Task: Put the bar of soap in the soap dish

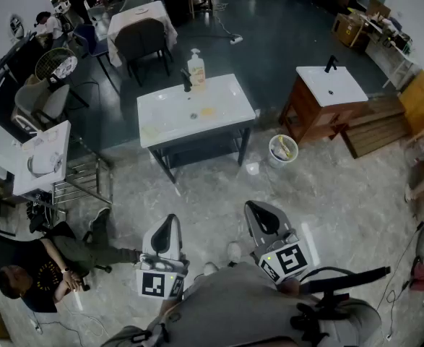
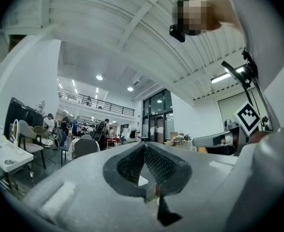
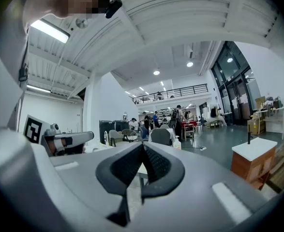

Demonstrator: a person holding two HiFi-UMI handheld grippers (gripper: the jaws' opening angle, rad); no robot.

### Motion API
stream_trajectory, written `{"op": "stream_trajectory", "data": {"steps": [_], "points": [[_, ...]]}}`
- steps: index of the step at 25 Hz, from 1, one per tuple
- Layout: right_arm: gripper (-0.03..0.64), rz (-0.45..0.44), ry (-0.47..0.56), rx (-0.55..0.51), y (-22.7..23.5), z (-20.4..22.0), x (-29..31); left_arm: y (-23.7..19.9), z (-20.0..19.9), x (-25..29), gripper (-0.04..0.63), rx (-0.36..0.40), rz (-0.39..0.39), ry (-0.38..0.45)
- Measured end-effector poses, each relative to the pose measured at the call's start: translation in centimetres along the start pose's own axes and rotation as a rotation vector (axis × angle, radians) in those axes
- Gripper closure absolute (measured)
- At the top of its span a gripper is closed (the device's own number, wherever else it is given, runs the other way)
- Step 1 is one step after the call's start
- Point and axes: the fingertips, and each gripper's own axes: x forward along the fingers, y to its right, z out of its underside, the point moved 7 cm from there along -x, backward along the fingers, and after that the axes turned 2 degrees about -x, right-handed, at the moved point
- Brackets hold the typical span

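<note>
A white washbasin stand (image 1: 161, 113) is far ahead of me in the head view. On its top lies a small yellowish patch (image 1: 207, 111), which looks like the bar of soap. A pale flat thing (image 1: 151, 131) near the front left corner may be the soap dish; it is too small to tell. My left gripper (image 1: 167, 227) and right gripper (image 1: 259, 214) are held close to my body, well short of the stand. In the left gripper view the left gripper (image 2: 144, 147) is shut and holds nothing. The right gripper (image 3: 142, 147) is shut and holds nothing too.
A pump bottle (image 1: 196, 69) stands at the basin's back edge by a black tap (image 1: 186, 82). To the right are a second basin on a wooden cabinet (image 1: 320, 110), a white bucket (image 1: 282, 149) and wooden pallets (image 1: 374, 130). A person (image 1: 45, 264) sits on the floor at left.
</note>
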Motion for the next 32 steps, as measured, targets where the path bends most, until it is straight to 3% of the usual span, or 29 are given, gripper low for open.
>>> {"op": "stream_trajectory", "data": {"steps": [6, 14, 18, 24, 32], "points": [[0.615, -0.064, 0.007, 0.04, -0.2, -0.5, -2.4, 3.0, -1.2, -1.3, 0.595, -0.044, -0.018, 0.013], [0.615, -0.09, 0.006, 0.046, 3.3, 1.8, -2.1, 5.7, 0.5, 0.2, 0.594, -0.013, -0.046, 0.016], [0.614, -0.092, -0.043, -0.067, 4.6, 2.7, -1.4, 7.0, 0.7, 0.6, 0.594, 0.018, -0.07, -0.013], [0.614, -0.146, -0.043, -0.014, 5.9, 3.1, -0.9, 8.1, 0.7, 0.2, 0.594, 0.042, -0.126, -0.027], [0.614, -0.152, -0.055, 0.001, 7.0, 4.0, 0.8, 6.4, 1.4, 0.9, 0.594, -0.029, -0.189, 0.0]]}}
